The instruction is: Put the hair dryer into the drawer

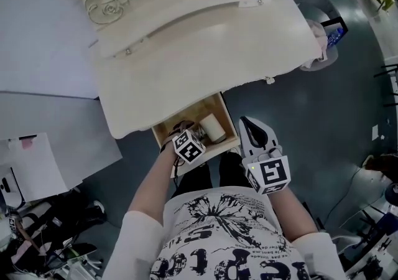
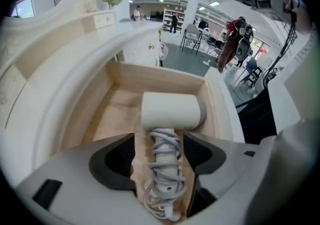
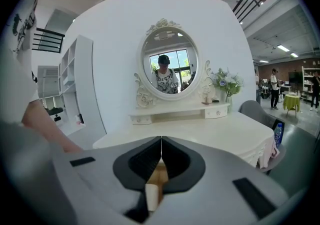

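**Hair dryer lies in the open drawer, both grippers empty**

The left gripper (image 2: 159, 165) hangs over the drawer (image 2: 165, 75) and points steeply down. Its jaws stand wide apart on either side of the handle (image 2: 161, 155) and press on nothing. The hair dryer (image 2: 170, 111) rests on the drawer floor. Its pale barrel lies crosswise toward the back right corner, and the handle runs back toward the front edge. The grey cord (image 2: 172, 179) is wound round the handle in loose loops.

The dryer looks like a hard, smooth plastic shell, stiff and probably of middling weight, with most of it in the barrel. The rounded barrel would likely slip between two flat pads. The handle is the better place to take hold, close under the barrel so the head swings little. The wound cord gives the pads something soft to bite on, but the loops may shift or come undone under a pull.

The right gripper (image 3: 161, 153) is held in front of the dressing table (image 3: 200, 131), aimed at the mirror (image 3: 169, 64). Its jaws are closed together with nothing between them
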Demonstrator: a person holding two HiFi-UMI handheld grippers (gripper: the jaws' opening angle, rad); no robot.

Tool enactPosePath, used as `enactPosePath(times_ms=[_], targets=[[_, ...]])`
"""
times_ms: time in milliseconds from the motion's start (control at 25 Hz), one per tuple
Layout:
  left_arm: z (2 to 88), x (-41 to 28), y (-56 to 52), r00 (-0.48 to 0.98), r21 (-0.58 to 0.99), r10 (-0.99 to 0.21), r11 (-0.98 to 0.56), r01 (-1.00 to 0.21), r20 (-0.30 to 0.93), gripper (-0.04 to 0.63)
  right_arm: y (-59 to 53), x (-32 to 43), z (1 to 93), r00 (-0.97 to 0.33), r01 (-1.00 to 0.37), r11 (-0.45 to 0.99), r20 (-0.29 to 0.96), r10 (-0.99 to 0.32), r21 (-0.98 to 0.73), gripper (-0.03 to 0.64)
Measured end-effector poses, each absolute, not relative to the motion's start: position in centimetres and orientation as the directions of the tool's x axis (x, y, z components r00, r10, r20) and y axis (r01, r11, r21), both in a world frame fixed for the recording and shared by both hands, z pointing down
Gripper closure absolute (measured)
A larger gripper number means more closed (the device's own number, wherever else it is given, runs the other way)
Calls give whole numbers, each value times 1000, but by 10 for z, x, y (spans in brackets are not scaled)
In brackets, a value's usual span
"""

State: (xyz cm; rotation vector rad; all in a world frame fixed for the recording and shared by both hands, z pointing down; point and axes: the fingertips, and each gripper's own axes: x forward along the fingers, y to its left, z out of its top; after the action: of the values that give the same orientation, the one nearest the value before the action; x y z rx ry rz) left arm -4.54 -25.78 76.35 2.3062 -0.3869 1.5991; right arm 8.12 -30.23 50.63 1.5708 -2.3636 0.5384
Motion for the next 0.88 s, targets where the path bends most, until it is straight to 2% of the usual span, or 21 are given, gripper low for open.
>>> enactPosePath(times_ms=[80,200,320,600,880], targets=[[743,-42,-270,370,67,-112,-896,-438,922,311,-305,79,501,-390,-921,353,391,-834,-165,600],[710,-38,-286,403,14,-227,-858,-513,886,478,-306,72,493,-398,-917,361,370,-839,-168,600],[677,-32,-294,444,-3,-313,-820,-572,840,560,-305,65,484,-417,-909,386,353,-838,-157,600],[578,-49,-315,506,-70,-592,-689,-721,627,575,-301,42,463,-449,-893,437,287,-846,-110,600],[465,-99,-324,425,-154,-819,-511,-845,386,575,-304,23,434,-519,-854,514,220,-826,-81,600]])
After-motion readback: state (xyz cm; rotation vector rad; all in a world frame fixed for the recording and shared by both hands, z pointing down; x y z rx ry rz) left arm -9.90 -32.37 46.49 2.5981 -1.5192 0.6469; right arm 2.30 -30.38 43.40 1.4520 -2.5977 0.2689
